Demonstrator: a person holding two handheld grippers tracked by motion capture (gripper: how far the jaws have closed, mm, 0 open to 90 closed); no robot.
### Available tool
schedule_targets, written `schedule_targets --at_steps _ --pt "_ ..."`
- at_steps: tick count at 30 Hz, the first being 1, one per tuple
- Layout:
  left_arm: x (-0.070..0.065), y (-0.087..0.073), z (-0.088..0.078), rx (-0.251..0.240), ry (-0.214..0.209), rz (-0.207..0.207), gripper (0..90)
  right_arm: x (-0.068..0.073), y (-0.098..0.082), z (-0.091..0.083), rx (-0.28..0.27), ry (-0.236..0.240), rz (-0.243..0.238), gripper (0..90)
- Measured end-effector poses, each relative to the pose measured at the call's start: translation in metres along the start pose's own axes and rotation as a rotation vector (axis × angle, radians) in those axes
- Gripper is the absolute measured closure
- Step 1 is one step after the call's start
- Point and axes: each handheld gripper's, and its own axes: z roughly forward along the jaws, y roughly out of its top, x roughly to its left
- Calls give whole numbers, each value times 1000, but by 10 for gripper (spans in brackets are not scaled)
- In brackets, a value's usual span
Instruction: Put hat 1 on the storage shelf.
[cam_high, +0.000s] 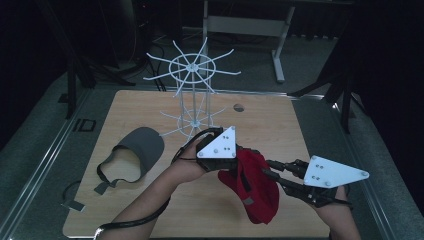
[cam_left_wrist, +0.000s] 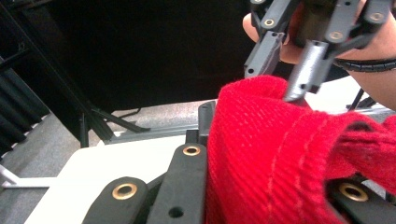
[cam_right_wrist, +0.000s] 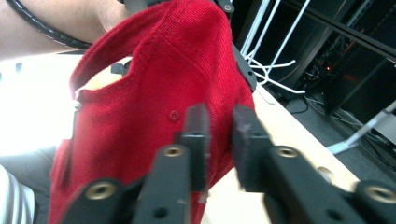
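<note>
**Red cap held up between two grippers, with the rack behind**

A red cap (cam_high: 252, 187) is held above the near right part of the table (cam_high: 280, 130), between the left gripper (cam_high: 239, 161) and the right gripper (cam_high: 267, 169). In the left gripper view the red fabric is seen bunched between the black jaws, so that gripper is judged to be clamped on the cap. In the right gripper view the jaws are seen a little apart, with the crown just beyond their tips; whether any cloth is pinched there cannot be told.

The cap is judged to be light and soft. Its woven crown is folded and sagging where it is not supported, so it can be expected to droop and twist when carried by one edge. The brim is probably stiffer and would give a firmer hold; the rim of the crown and the back strap opening, seen in the right gripper view, are the other likely places to be gripped. Nothing about it looks fragile or slippery.

A grey visor (cam_high: 135, 152) is lying flat on the left of the table, its strap undone. A white wire rack (cam_high: 192, 90) with radiating hooks is standing at the far middle; nothing is hung on it. No containers are present.
</note>
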Motion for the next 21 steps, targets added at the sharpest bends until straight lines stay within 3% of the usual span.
schedule_targets --at_steps 7,12,18,21 --pt "1 -4 0 -13 -18 -22 887 1 3 -5 -8 -34 35 884" --pt "-1 -1 -2 -25 -10 -9 852 2 7 -11 -34 -65 58 887" --pt "-2 -2 -7 -20 48 -35 521 -1 11 -19 -53 -99 67 887" --pt "-2 -4 -9 -7 80 -46 450 -3 12 -23 -63 -114 77 887"
